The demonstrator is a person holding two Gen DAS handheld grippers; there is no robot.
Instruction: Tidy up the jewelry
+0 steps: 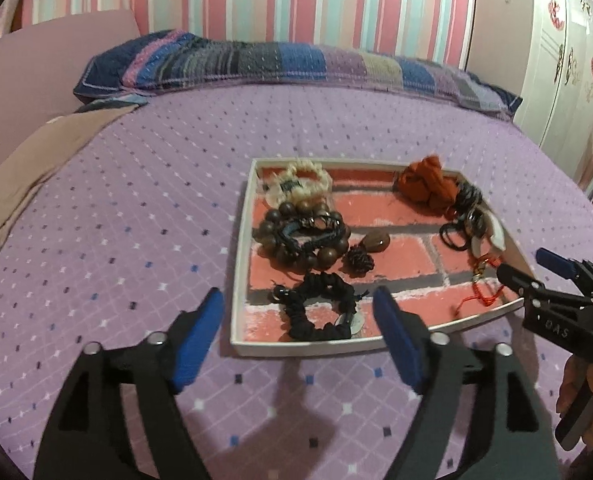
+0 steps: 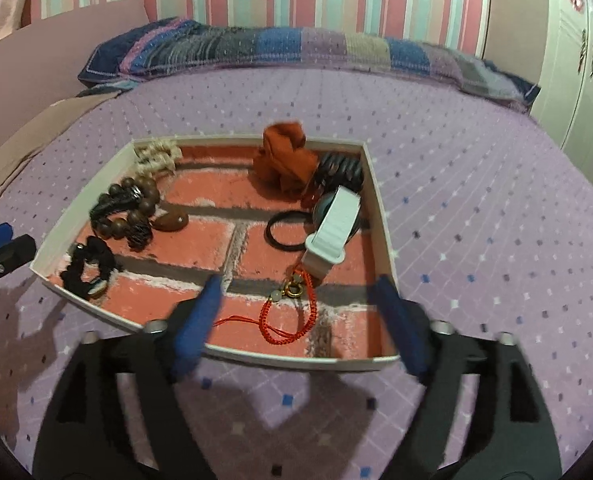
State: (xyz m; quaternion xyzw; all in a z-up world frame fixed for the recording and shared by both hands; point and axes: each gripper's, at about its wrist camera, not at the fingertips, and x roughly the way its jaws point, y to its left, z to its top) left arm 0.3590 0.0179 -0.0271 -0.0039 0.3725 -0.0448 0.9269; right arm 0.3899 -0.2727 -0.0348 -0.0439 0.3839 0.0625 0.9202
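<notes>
Left tool (image 1: 298, 312): blue-padded fingers spread wide, nothing between the pads, held above the bed's lilac quilted cover (image 1: 136, 200) at the near-left corner of the shallow white cardboard tray with a red brick-print floor (image 1: 238, 264). Directly beyond its fingertips, inside the tray's near edge, lies a black ruffled fabric scrunchie (image 1: 320, 308). Right tool (image 2: 300, 312): fingers likewise spread wide and empty, poised over the tray's near-right edge; from the left wrist camera it enters from the right, with part of a hand (image 1: 584, 396) gripping its handle. Just past the right tool's fingertips lies a red knotted cord charm with a gold ring and pale beads (image 2: 292, 304), and beyond that a white ribbed strap (image 2: 332, 228) resting partly on a thin black elastic loop (image 2: 286, 230). Left side of tray: a dark brown wooden bead bracelet (image 1: 296, 240) with a black braided band on top, a cream bead bracelet (image 1: 300, 180) behind it, a brown oval stone (image 1: 374, 242) beside it. Far right corner: a crumpled orange cloth (image 2: 282, 160) next to a dark coiled band (image 2: 338, 170). A striped blue and purple pillow (image 1: 256, 64) lies at the head of the bed, well apart from the tray. Nothing lies between either tool and the tray's contents.
</notes>
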